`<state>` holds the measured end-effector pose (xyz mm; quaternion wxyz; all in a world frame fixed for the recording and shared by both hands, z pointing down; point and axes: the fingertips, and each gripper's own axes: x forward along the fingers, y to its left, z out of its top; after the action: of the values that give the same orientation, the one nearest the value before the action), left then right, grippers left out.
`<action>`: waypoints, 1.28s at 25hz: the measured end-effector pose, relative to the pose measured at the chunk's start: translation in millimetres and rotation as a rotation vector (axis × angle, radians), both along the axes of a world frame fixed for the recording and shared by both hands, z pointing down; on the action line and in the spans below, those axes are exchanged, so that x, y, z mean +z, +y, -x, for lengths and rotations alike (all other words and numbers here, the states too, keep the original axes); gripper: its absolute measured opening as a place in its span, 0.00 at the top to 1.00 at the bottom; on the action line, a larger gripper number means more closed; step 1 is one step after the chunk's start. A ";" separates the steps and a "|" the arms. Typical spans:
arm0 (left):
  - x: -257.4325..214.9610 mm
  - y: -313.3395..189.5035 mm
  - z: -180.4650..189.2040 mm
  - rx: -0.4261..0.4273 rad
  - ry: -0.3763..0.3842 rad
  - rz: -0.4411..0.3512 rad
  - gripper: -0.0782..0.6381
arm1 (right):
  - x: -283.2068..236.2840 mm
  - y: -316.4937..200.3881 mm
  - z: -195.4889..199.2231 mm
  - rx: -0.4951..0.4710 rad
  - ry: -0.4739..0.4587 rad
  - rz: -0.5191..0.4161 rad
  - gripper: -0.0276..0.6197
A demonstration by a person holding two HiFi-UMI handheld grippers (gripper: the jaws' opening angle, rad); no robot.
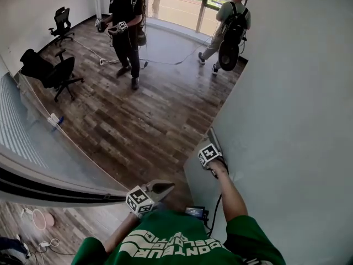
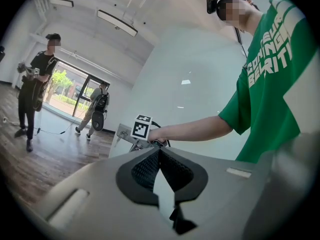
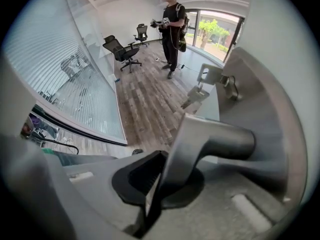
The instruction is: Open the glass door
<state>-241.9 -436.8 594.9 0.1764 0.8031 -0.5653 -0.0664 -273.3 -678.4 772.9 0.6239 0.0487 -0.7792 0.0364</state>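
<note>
The frosted glass door [image 1: 287,120] stands on my right, swung into the room over the wood floor. My right gripper [image 1: 211,158] points down at the door's edge. In the right gripper view it [image 3: 162,159] is shut on the grey lever door handle [image 3: 215,136]. From the left gripper view I see its marker cube and the hand at the door's metal fitting [image 2: 124,132]. My left gripper [image 1: 161,190] is held level beside my body, away from the door. Its jaws [image 2: 159,151] are shut with nothing in them.
A glass partition with blinds [image 1: 22,131] and a dark door frame rail [image 1: 55,189] lie to the left. Two office chairs [image 1: 55,70] stand by the wall. One person [image 1: 127,26] stands mid-room, another [image 1: 229,26] walks near the windows. Cables [image 1: 165,59] run over the floor.
</note>
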 end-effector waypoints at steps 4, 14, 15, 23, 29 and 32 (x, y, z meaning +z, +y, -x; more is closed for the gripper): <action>-0.5 -22.7 10.5 0.014 0.000 -0.008 0.87 | 0.9 -38.4 -12.8 0.050 -0.001 -0.001 0.97; 4.3 -58.7 13.5 0.062 -0.002 0.015 0.87 | 4.8 -128.3 -49.9 0.179 -0.012 -0.006 0.97; 5.1 -62.2 14.0 0.058 0.000 0.019 0.87 | 4.4 -136.8 -55.3 0.192 -0.011 -0.005 0.97; 1.0 -104.6 7.0 0.040 -0.006 0.017 0.87 | 7.3 -195.1 -93.3 0.294 -0.012 -0.002 0.97; 2.0 -133.5 -11.9 0.070 -0.011 0.020 0.87 | 8.4 -232.1 -119.1 0.362 -0.012 -0.004 0.97; 0.6 -144.8 -17.0 0.071 -0.015 0.020 0.87 | 8.5 -249.3 -131.8 0.392 -0.018 -0.006 0.97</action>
<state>-224.9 -581.6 595.5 0.1822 0.8214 -0.5383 -0.0484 -141.4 -927.7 781.4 0.5978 0.2010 -0.7603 0.1554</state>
